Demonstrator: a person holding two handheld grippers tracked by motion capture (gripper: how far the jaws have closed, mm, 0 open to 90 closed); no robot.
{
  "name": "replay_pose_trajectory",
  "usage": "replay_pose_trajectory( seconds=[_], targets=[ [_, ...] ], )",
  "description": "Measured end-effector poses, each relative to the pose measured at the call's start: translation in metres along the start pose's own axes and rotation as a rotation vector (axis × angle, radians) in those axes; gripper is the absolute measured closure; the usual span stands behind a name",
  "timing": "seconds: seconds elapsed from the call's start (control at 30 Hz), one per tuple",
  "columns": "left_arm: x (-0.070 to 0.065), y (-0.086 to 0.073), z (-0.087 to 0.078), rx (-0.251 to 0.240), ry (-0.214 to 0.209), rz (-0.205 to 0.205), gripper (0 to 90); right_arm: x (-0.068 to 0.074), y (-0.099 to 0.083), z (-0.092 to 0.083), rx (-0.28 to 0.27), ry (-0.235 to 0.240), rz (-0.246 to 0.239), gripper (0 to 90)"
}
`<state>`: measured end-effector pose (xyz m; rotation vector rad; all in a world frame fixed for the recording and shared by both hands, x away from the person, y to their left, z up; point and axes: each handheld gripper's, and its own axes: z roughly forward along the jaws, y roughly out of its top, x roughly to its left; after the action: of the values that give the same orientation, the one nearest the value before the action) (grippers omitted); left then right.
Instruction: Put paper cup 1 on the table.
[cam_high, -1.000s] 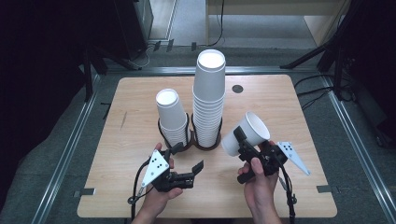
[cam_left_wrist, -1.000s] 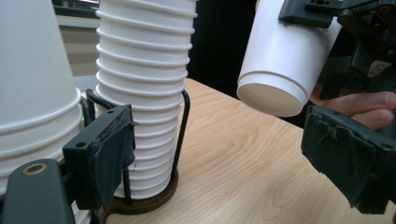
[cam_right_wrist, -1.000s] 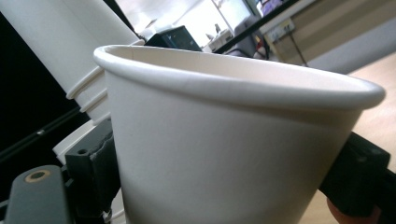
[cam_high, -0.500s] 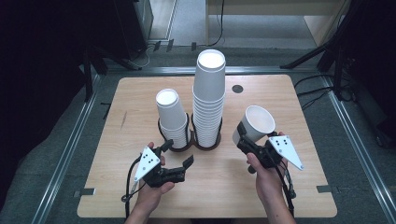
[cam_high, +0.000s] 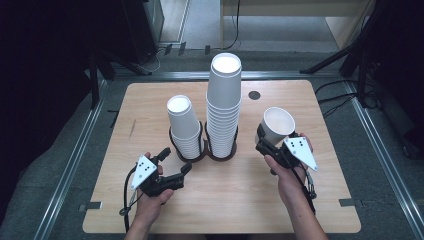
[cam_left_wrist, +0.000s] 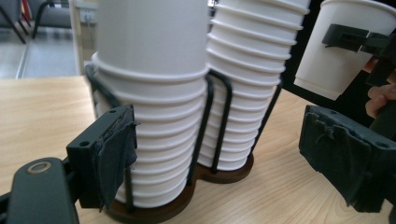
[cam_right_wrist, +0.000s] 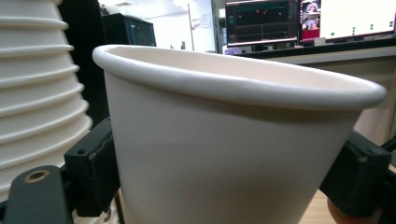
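A plain white paper cup (cam_high: 276, 125), mouth up and tilted, is clamped between the right gripper (cam_high: 266, 142) jaws, above the wooden table (cam_high: 300, 200). Two cup stacks, the short stack (cam_high: 182, 125) and tall stack (cam_high: 223, 102), stand in a black wire holder (cam_high: 202, 150) just ahead of the left gripper (cam_high: 174, 161), whose jaws are spread apart, empty.

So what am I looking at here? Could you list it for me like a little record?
Table: wooden table
Holder: dark double ring holder with two stacks of white paper cups
Short stack, left ring
Tall stack, right ring
Left tongs: open, empty, near the short stack
Right tongs: shut on a single cup, mouth up, right of the stacks
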<state>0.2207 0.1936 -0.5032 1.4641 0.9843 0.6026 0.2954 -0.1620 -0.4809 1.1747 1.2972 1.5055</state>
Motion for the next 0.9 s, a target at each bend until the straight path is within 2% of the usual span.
replay_pose_trajectory(
  seconds=[0.2,0.3,0.43,0.53,0.7,0.83,0.9],
  targets=[
    [0.021,-0.003,-0.008,-0.005,0.049,-0.029,11.6,-0.012,-0.003,0.014,0.013,-0.046,-0.024,13.3],
    [0.035,-0.005,-0.013,0.021,0.075,-0.028,12.1,-0.019,-0.005,0.022,0.018,-0.064,-0.035,13.3],
    [0.058,-0.009,-0.023,0.027,0.143,-0.058,12.2,-0.026,-0.008,0.032,0.021,-0.103,-0.038,12.9],
    [0.071,-0.012,-0.030,0.011,0.183,-0.092,12.1,-0.032,-0.013,0.040,0.035,-0.105,-0.035,12.9],
    [0.083,-0.014,-0.038,0.010,0.240,-0.103,12.1,-0.041,-0.022,0.053,0.061,-0.127,-0.013,12.9],
    [0.089,-0.020,-0.038,0.031,0.279,-0.097,12.1,-0.045,-0.030,0.064,0.075,-0.166,-0.058,12.9],
    [0.091,-0.022,-0.037,0.034,0.283,-0.108,12.1,-0.046,-0.031,0.068,0.076,-0.176,-0.052,12.9]
  ],
)
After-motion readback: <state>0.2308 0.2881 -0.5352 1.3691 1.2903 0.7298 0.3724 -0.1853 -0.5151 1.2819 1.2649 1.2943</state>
